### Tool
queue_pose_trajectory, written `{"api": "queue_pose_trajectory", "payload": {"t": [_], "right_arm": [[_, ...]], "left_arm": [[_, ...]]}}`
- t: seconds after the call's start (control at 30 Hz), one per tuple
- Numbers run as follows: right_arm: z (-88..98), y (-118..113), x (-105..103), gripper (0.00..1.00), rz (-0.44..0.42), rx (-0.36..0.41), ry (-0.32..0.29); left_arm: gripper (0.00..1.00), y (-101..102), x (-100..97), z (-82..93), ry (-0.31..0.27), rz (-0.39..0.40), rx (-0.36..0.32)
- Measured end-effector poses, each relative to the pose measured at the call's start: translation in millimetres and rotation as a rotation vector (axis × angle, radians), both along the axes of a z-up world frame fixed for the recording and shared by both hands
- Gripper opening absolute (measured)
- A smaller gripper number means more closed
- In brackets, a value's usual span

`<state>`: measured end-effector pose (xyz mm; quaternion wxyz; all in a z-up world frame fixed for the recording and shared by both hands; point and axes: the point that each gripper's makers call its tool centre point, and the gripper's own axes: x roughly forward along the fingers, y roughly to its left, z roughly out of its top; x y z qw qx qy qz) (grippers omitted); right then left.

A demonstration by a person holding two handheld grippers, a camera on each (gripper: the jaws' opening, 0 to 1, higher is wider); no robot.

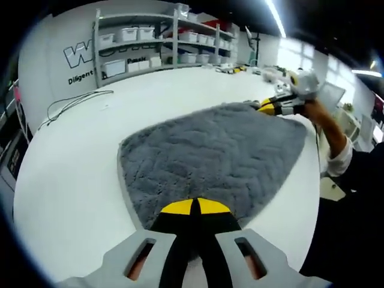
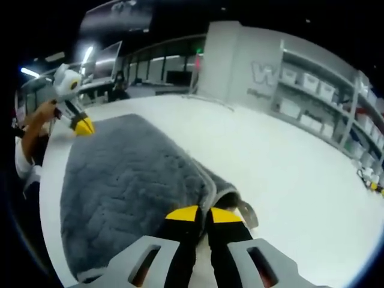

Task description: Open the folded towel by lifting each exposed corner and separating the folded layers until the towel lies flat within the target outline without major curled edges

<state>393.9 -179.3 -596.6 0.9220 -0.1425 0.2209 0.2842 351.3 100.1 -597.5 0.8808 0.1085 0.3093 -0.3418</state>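
The grey towel (image 1: 216,156) lies spread on the white table (image 1: 72,174), near the edge where the person stands. Its pile is thick and fluffy, pressed into a wavy zigzag pattern, and a smooth lighter hem runs along its edges. In the left gripper view it looks nearly flat, with rounded corners. In the right gripper view the corner nearest the camera is curled over itself, so the towel (image 2: 132,180) makes a small roll there just above the jaws.

The left gripper (image 1: 195,207) has black jaws with yellow tips on a grey body. The tips are pressed together on the near edge of the towel, clamping it. The right gripper (image 2: 203,213) has the same build; its tips are nearly closed at the curled corner, but I cannot tell whether they pinch the fabric. Each gripper also appears at the far corner of the towel in the other view, held by a hand (image 1: 315,108) with a white cuff.

Beyond the table, against the wall, stand metal shelves (image 1: 162,42) with white bins.
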Motion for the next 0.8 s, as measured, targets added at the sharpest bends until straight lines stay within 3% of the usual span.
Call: {"api": "queue_pose_trajectory", "payload": {"t": [0.13, 0.3, 0.8], "right_arm": [[-0.4, -0.2, -5.2, 0.02, -0.001, -0.004, 0.017], [-1.4, -0.3, -11.8, 0.02, 0.010, -0.023, 0.033], [-2.3, 0.0, -26.0, 0.02, 0.034, -0.058, 0.072]], "left_arm": [[0.01, 2.7, 4.6, 0.5, -0.018, 0.019, -0.001], [0.01, 0.4, 6.1, 0.0, -0.062, 0.032, 0.051], [0.01, 0.2, 11.9, -1.1, -0.093, 0.070, 0.064]]}}
